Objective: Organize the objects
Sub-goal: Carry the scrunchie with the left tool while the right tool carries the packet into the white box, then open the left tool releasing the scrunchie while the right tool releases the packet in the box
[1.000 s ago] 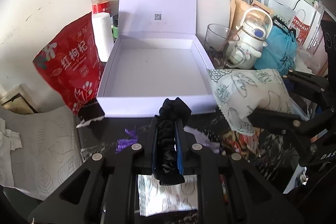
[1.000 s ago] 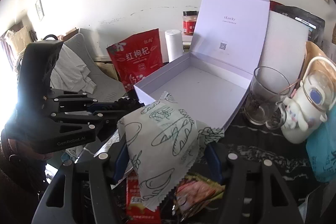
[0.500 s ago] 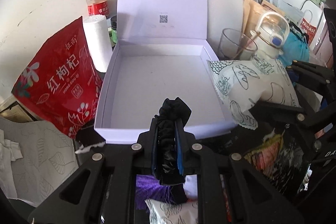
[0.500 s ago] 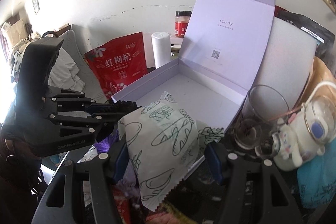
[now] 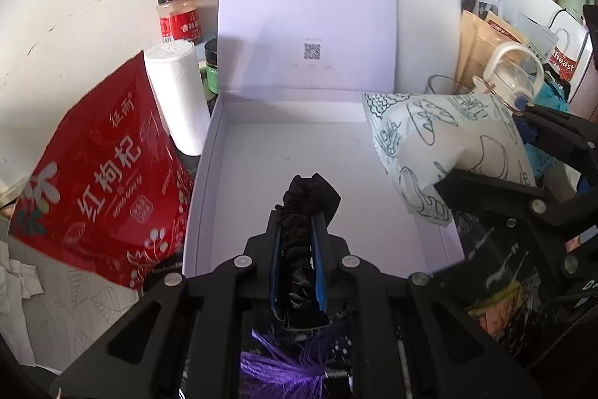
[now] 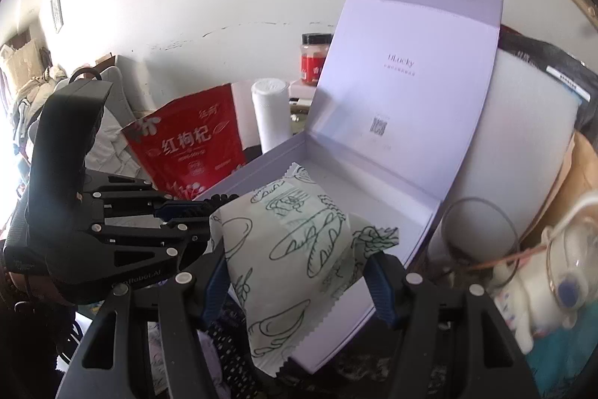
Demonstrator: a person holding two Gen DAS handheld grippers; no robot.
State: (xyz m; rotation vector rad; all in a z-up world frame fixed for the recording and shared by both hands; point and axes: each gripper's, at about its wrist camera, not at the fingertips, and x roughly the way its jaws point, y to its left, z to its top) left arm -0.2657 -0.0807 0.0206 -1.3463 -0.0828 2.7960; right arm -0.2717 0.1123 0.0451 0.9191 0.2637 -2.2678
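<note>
An open pale lilac box (image 5: 209,174) with its lid (image 5: 306,10) standing upright fills the middle; it also shows in the right wrist view (image 6: 422,234). My left gripper (image 5: 297,230) is shut on a black fabric scrunchie (image 5: 308,197) and holds it over the box's front part. My right gripper (image 6: 295,272) is shut on a pale green snack packet with line drawings (image 6: 299,242), held over the box's front right corner; the packet also shows in the left wrist view (image 5: 441,144). The box's floor looks bare.
A red pouch (image 5: 101,167), a white cylinder (image 5: 179,100) and a red-labelled jar (image 5: 177,14) stand left of the box. A glass (image 6: 478,234), a white bottle (image 6: 542,268) and bags crowd the right. A purple tassel (image 5: 280,365) lies below my left gripper.
Both grippers have moved forward with their loads, from in front of the box to over its front part. Both stay shut.
</note>
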